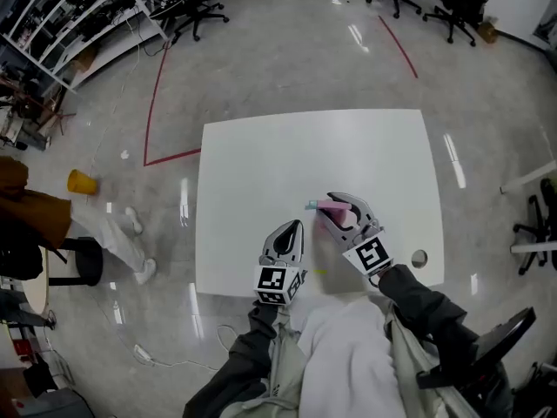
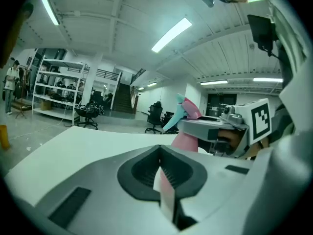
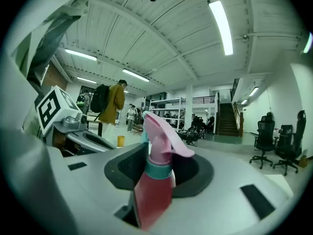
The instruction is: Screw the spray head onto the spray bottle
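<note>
Spray bottle (image 3: 152, 195) stands upright in my right tongs (image 3: 157, 155), which are closed partway on its body just above the desk (image 1: 261, 172) — spray head (image 3: 164, 138) already sitting on the teal collar (image 3: 159, 171). My left tongs (image 2: 160, 153) are pressed together and empty, just left of it and nearer me — nothing stands between.
</note>
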